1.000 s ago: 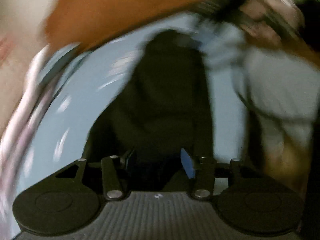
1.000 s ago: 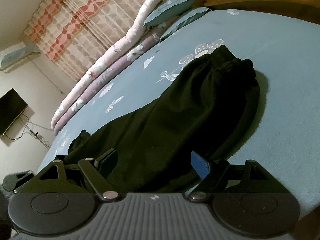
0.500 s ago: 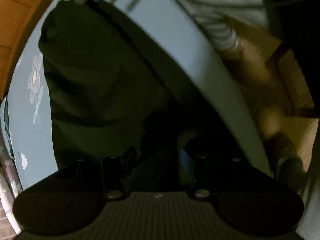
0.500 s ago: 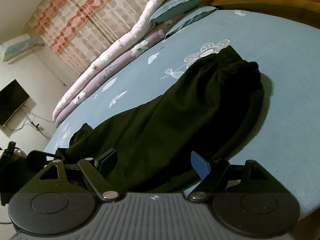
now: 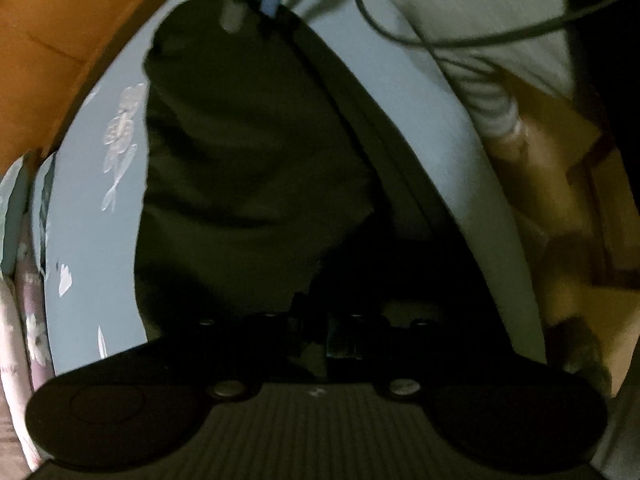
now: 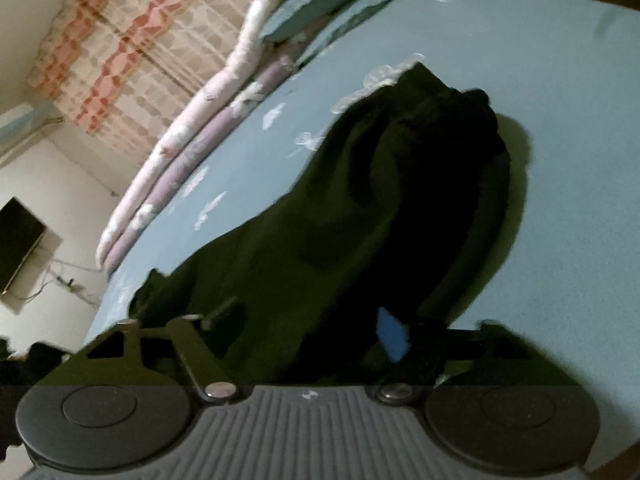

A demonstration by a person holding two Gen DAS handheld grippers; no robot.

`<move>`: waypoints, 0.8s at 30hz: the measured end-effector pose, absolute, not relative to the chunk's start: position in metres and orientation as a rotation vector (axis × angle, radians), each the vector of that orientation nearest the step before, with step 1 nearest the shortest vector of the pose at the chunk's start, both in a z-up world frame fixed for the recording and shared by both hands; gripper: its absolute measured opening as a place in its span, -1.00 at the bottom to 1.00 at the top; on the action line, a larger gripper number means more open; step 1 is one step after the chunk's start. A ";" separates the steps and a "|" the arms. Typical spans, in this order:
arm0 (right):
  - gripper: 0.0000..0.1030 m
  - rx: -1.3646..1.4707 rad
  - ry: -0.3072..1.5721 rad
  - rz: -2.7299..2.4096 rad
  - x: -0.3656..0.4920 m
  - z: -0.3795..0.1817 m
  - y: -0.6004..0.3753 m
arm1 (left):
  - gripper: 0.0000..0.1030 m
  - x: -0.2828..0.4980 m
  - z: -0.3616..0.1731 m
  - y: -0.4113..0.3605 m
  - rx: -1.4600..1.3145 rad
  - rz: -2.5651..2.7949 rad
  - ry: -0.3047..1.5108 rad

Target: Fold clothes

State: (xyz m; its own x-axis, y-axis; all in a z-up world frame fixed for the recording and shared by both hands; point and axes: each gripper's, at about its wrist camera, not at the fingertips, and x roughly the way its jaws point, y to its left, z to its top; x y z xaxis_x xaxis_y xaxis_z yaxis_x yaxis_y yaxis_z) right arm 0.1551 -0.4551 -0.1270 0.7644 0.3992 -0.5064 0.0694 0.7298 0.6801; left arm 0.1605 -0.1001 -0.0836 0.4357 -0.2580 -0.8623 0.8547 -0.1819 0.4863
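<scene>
Black trousers (image 5: 240, 140) lie lengthwise on the blue bedsheet (image 5: 400, 100). In the left wrist view my left gripper (image 5: 316, 320) sits low at the near end of the trousers, its dark fingers drawn together on the black fabric. The other gripper shows at the far end, blurred. In the right wrist view the trousers (image 6: 360, 220) stretch away to the bunched waistband. My right gripper (image 6: 308, 320) is open, with black cloth lying between its left finger (image 6: 224, 312) and its blue pad (image 6: 392, 332).
A wooden headboard (image 5: 60, 40) borders the bed. Pillows (image 6: 312, 12) and a rolled pink quilt (image 6: 192, 128) line the far side, under a patterned curtain (image 6: 120, 40). A person's light sleeve (image 5: 480, 60) and a cable (image 5: 440, 40) hang at the bed's edge. A television (image 6: 16, 240) is on the wall.
My left gripper's fingers have closed together on the trouser cloth. The right gripper has dropped closer onto the trousers, and its fingers stay apart.
</scene>
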 end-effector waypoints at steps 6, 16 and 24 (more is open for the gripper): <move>-0.85 0.695 0.606 0.211 0.155 -0.109 -0.458 | -0.95 0.163 -0.058 -0.096 1.234 -1.094 0.559; -0.85 0.642 0.662 0.130 0.150 -0.115 -0.468 | -0.95 0.151 -0.050 -0.096 1.093 -1.162 0.585; -0.09 0.643 0.675 0.110 0.139 -0.118 -0.477 | -0.77 0.146 -0.092 -0.103 1.092 -1.172 0.682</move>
State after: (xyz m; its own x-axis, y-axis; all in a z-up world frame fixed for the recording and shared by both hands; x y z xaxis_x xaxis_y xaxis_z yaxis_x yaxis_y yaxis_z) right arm 0.1385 -0.4770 -0.1183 0.7826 0.2964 -0.5474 0.1068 0.8024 0.5872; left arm 0.1462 -0.1032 -0.0921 0.2904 -0.3760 -0.8799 0.9508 0.0099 0.3095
